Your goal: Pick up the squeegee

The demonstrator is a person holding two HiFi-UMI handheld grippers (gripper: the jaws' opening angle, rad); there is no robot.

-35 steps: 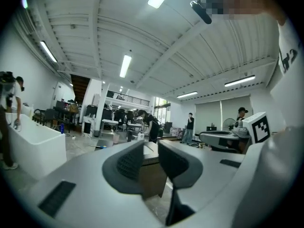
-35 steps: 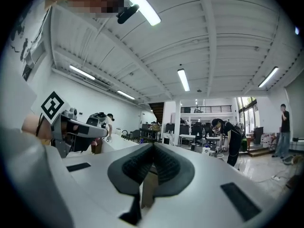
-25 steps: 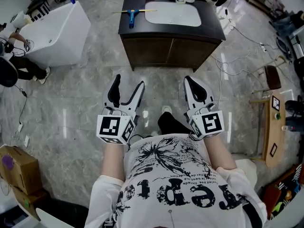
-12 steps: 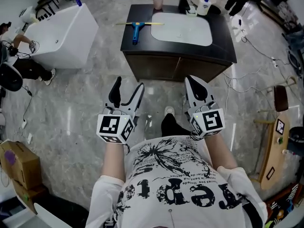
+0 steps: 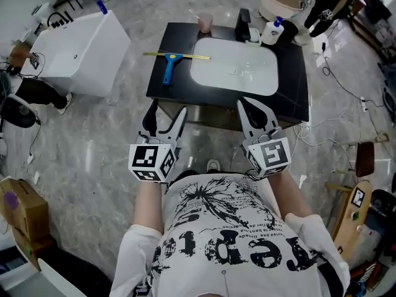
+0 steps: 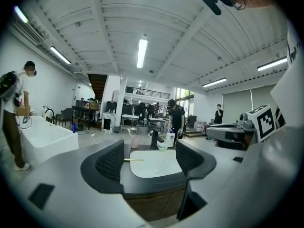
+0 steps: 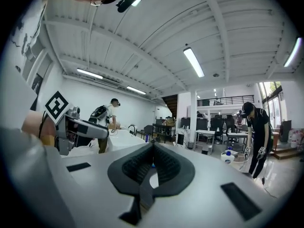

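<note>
The squeegee (image 5: 169,63), with a blue handle and a long yellow blade, lies flat on the left part of the black vanity top (image 5: 291,98), beside the white basin (image 5: 234,71). In the left gripper view only its yellow blade, the squeegee (image 6: 134,160), shows between the jaws. My left gripper (image 5: 167,110) is open and empty, at the counter's front edge, well short of the squeegee. My right gripper (image 5: 249,107) is shut on nothing, over the front edge near the basin. In their own views the left gripper (image 6: 149,158) gapes wide and the right gripper (image 7: 152,150) has its pads pressed together.
A pink cup (image 5: 205,22), black faucet (image 5: 245,23) and soap bottle (image 5: 272,33) stand at the counter's back. A white bathtub (image 5: 80,39) is to the left with a person (image 5: 28,85) beside it. A cardboard box (image 5: 21,218) sits lower left; cables (image 5: 334,79) trail at right.
The vanity has come nearer in the head view; both grippers now reach its front edge. The jaws of both grippers stand as before.
</note>
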